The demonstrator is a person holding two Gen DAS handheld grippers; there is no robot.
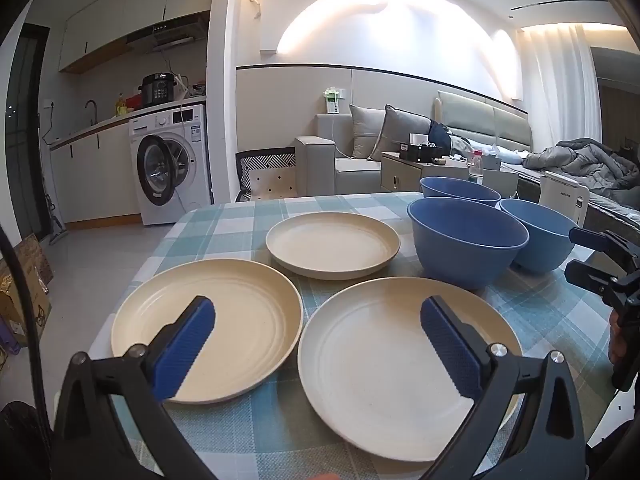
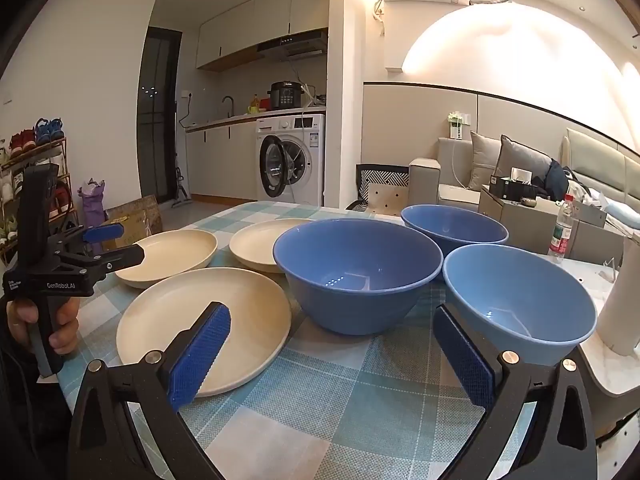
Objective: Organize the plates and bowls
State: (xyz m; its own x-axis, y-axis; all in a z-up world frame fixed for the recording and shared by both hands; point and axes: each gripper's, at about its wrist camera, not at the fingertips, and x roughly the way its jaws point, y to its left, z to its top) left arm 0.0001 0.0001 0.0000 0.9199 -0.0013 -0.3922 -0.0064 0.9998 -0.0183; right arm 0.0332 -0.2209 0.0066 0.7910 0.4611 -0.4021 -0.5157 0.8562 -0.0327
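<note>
Three cream plates lie on the checked cloth: a near-left plate [image 1: 240, 320] [image 2: 172, 252], a near-right plate [image 1: 372, 364] [image 2: 172, 320] and a far plate [image 1: 332, 244] [image 2: 256, 244]. Three blue bowls stand upright to their right: a middle bowl [image 1: 468, 240] [image 2: 356, 272], a far bowl [image 1: 460, 190] [image 2: 452, 228] and a right bowl [image 1: 536, 236] [image 2: 516, 292]. My left gripper [image 1: 318, 312] [image 2: 130, 245] hovers open above the two near plates, empty. My right gripper [image 2: 332, 316] [image 1: 572, 255] is open and empty in front of the middle and right bowls.
A white kettle [image 2: 624, 292] [image 1: 560, 196] stands just right of the right bowl. A water bottle [image 2: 562, 232] sits behind the bowls. The table's left edge [image 1: 160, 248] drops to the floor, with a washing machine [image 1: 172, 164] and sofa beyond. A hand [image 2: 60, 320] grips the left handle.
</note>
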